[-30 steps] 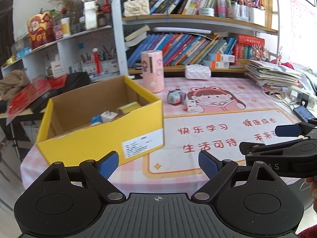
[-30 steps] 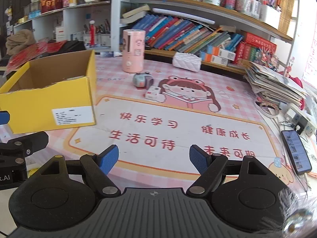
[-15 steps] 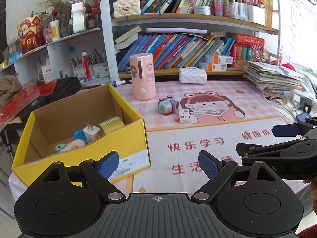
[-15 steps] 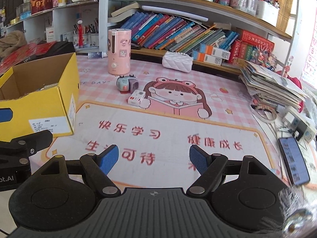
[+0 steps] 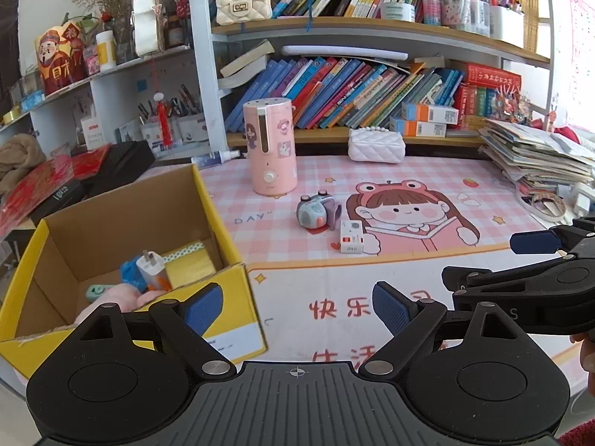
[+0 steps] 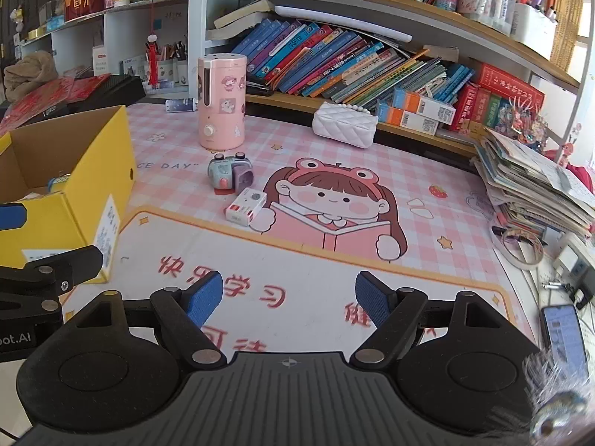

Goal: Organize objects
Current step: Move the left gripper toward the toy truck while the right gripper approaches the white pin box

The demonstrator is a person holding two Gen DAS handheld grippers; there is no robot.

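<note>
A yellow cardboard box (image 5: 230,256) (image 6: 93,171) stands open at the left of the pink desk mat (image 5: 409,267); inside lie a white charger plug (image 5: 150,269), a yellow pad, and blue and pink items. On the mat sit a small toy camera (image 5: 318,211) (image 6: 230,174), a white card box (image 5: 351,236) (image 6: 245,206) and a tall pink humidifier (image 5: 269,148) (image 6: 221,102). My left gripper (image 5: 297,306) is open and empty, near the box's front corner. My right gripper (image 6: 288,299) is open and empty over the mat's red lettering, well short of the card box.
A white quilted purse (image 5: 375,145) lies by the bookshelf (image 5: 372,26). A pile of papers (image 6: 531,178), tape rolls and a phone (image 6: 563,334) crowd the right edge. Red packets and a black case lie left of the box.
Both grippers moved forward over the table: the yellow box slid left and nearer in both views, its contents came into sight, and the toy camera and card box drew closer. Jaws kept their width.
</note>
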